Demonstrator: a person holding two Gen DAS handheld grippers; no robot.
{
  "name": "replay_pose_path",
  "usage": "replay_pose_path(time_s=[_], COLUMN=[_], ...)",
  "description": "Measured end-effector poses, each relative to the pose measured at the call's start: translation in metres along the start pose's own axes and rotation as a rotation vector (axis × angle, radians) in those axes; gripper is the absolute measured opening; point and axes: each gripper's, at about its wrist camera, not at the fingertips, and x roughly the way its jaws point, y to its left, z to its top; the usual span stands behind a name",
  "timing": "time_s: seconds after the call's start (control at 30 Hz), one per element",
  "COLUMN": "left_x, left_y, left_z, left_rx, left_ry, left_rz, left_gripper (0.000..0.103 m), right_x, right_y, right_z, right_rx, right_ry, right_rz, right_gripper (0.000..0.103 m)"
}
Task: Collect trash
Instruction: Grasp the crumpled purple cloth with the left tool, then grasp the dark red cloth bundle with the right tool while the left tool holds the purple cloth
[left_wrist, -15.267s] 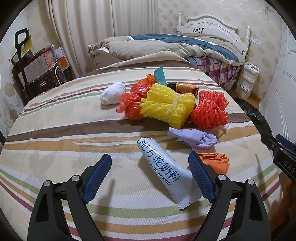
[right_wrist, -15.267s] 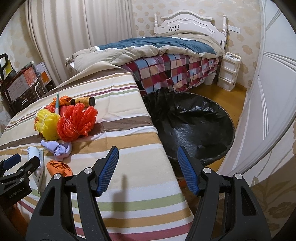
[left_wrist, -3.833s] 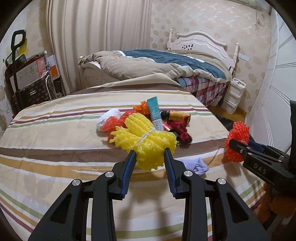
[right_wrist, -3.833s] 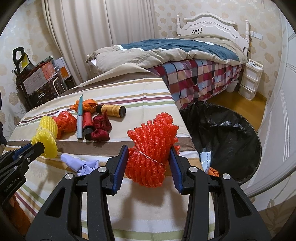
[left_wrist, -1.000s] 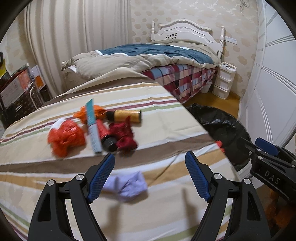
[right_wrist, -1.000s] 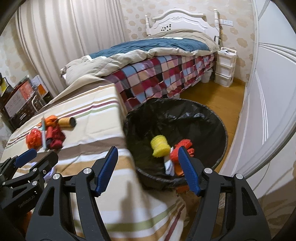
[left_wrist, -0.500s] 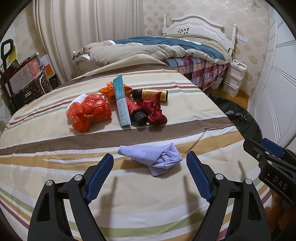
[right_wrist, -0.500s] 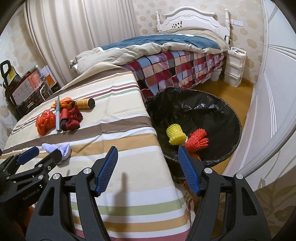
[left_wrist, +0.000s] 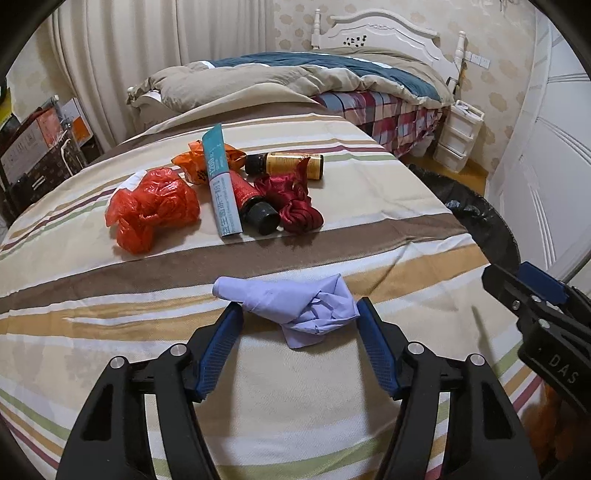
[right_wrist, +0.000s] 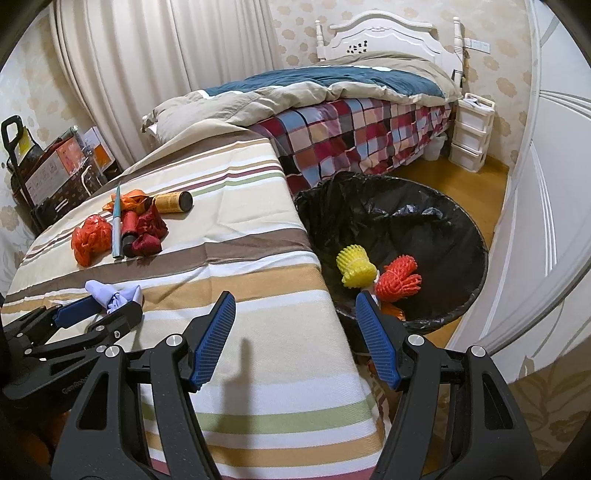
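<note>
A crumpled lilac glove (left_wrist: 295, 304) lies on the striped table (left_wrist: 332, 387). My left gripper (left_wrist: 297, 317) is open, its blue pads on either side of the glove, low over the cloth. Farther back lie a red plastic bag (left_wrist: 151, 208), a teal tube (left_wrist: 221, 184), a red bottle (left_wrist: 255, 205), a dark red cloth (left_wrist: 295, 206), an amber bottle (left_wrist: 288, 166) and an orange wrapper (left_wrist: 194, 166). My right gripper (right_wrist: 295, 310) is open and empty over the table's right edge. The black-lined bin (right_wrist: 458, 236) holds a yellow foam net (right_wrist: 354, 267) and a red foam net (right_wrist: 400, 282).
A bed with a plaid sheet (right_wrist: 351, 133) stands behind the table. White drawers (right_wrist: 472, 133) stand by the wall. A white door (right_wrist: 546, 192) is on the right. Boxes and a cart (right_wrist: 48, 173) stand at the left by the curtain.
My left gripper has moved forward and down, so the lilac glove now sits between its pads. My right gripper has stayed open and shifted slightly toward the table.
</note>
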Motion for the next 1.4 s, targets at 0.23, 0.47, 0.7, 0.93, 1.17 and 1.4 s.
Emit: replay_pose_path(time_s=[0.23, 0.47, 0.7, 0.93, 1.17, 1.4], left_x=[-0.013, -0.023, -0.030, -0.030, -0.027, -0.024], left_y=[0.015, 0.055, 0.102, 0.136, 0.154, 0.158], left_z=[-0.003, -0.007, -0.007, -0.003, -0.004, -0.002], left_rx=[0.001, -0.050, -0.133, -0.193, -0.228, -0.236], left_ry=[-0.047, -0.075, -0.089, -0.098, -0.088, -0.082], left_rz=[0.035, 0.117, 0.178, 0.207, 0.212, 0.202], left_gripper=[0.064, 0.064, 0.064, 0.064, 0.064, 0.064], right_x=[0.005, 0.015, 0.031, 0.047, 0.069, 0.078], right_y=[0.016, 0.052, 0.092, 0.114, 0.128, 0.142], right_z=[0.003, 0.011, 0.022, 0.043, 0.054, 0.054], right_rx=[-0.032, -0.108, -0.182, -0.208, -0.230, -0.263], right_ry=[0.007, 0.020, 0.033, 0.028, 0.069, 0.095], right_rz=[0.014, 0.060, 0.092, 0.084, 0.081, 0.100], right_gripper=[0.066, 0.066, 0.066, 0.064, 0.049, 0.046])
